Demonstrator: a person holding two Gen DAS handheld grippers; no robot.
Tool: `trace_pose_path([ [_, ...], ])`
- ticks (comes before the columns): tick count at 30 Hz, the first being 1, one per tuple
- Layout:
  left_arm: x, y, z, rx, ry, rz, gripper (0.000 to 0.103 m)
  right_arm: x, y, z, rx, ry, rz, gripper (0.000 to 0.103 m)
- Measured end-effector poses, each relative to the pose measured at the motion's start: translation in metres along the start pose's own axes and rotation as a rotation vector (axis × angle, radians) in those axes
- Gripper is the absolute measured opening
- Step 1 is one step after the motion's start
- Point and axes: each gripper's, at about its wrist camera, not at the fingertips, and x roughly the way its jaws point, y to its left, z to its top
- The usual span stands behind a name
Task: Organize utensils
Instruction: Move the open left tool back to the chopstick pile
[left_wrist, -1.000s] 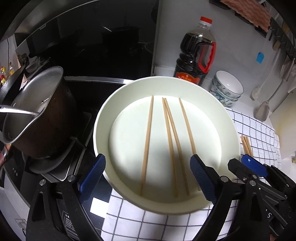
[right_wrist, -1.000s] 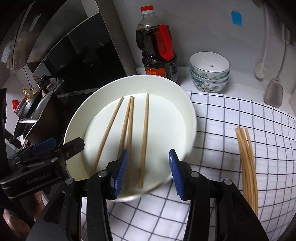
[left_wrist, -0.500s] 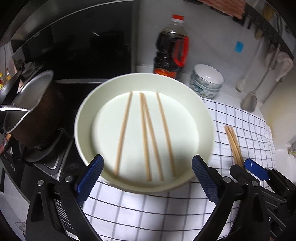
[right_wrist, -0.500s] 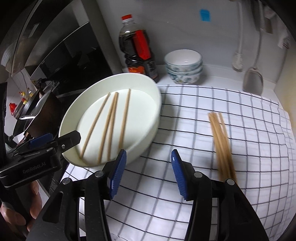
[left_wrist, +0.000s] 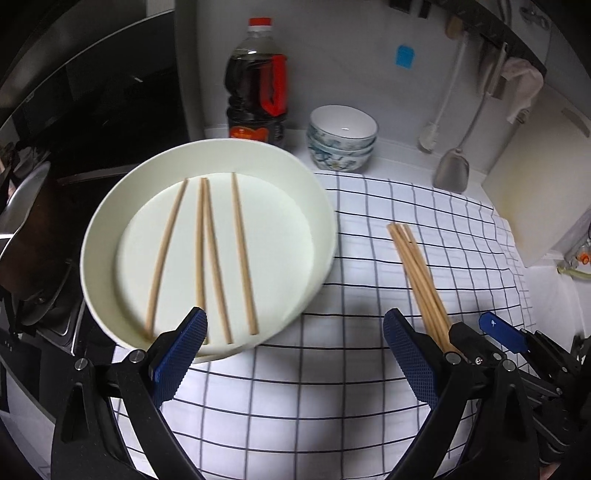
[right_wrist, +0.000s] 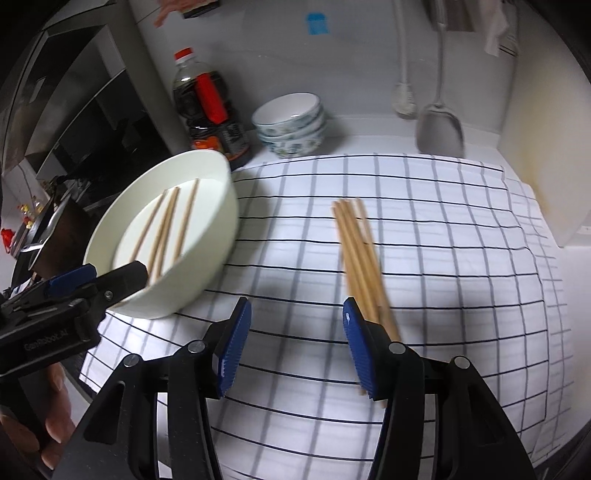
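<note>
Chopsticks (left_wrist: 201, 254), four of them, lie in the white dish (left_wrist: 321, 206) just ahead of your left gripper (left_wrist: 293, 350), slightly to its left; its jaws stand wide apart with only checked cloth (left_wrist: 295, 406) between them. Only your right wrist view shows a hand (right_wrist: 55, 424) under that gripper. Your right gripper (right_wrist: 291, 347) is empty and open, its jaws about half spread, with the loose chopstick bundle (right_wrist: 360, 254) running under its right finger.
</note>
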Motion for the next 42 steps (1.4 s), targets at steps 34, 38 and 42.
trace_pose_path([
  [34,0.08,-0.075,-0.022,0.03,0.019,0.007,0.094,0.08,-0.096,-0.024,-0.052,0.015,-0.075,0.05],
  [38,0.09,-0.082,-0.024,0.027,0.028,0.005,0.094,0.081,-0.103,-0.024,-0.055,0.005,-0.069,0.05],
  [42,0.101,-0.092,-0.026,0.028,0.036,0.006,0.094,0.081,-0.111,-0.022,-0.05,-0.012,-0.06,0.05],
])
